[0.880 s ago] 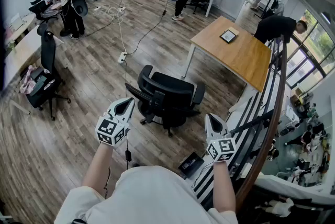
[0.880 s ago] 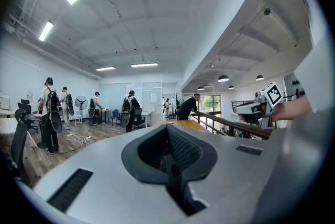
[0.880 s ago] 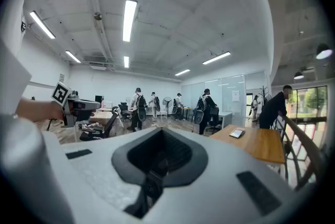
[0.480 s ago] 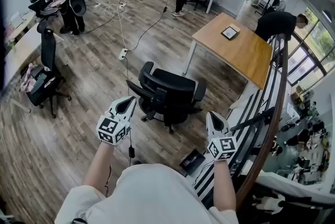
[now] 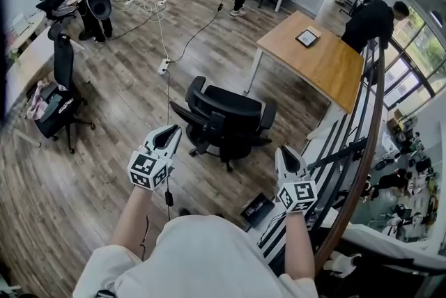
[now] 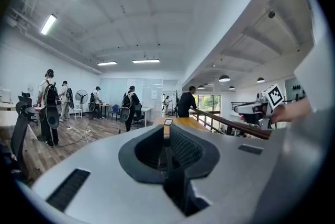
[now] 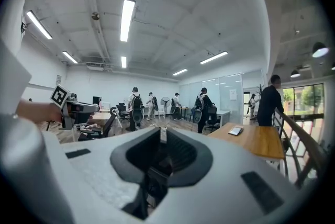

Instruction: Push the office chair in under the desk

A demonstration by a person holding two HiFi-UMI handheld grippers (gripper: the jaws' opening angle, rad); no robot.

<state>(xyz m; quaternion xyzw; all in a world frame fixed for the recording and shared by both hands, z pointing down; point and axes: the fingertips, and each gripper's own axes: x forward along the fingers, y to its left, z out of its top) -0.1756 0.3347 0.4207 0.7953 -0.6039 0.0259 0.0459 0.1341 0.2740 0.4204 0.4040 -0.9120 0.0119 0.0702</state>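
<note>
A black office chair (image 5: 224,122) stands on the wood floor, its backrest toward me and apart from the desk. The wooden desk (image 5: 313,65) with white legs lies beyond it at the right, a tablet (image 5: 306,37) on top. My left gripper (image 5: 173,129) is shut and empty, held just left of the chair's near armrest without touching it. My right gripper (image 5: 283,152) is also shut and empty, a little right of the chair base. In the left gripper view the desk (image 6: 180,122) shows far ahead; the right gripper view shows the desk (image 7: 256,140) at the right.
A curved wooden railing (image 5: 362,150) runs along my right. A person (image 5: 373,19) leans at the desk's far end. A cable and power strip (image 5: 163,67) cross the floor. A black box (image 5: 256,208) lies near my feet. Another chair (image 5: 61,91) stands at left; several people work at the back.
The whole view has drifted slightly: the chair and desk sit a little higher in the frame. Both grippers keep their pose, still shut.
</note>
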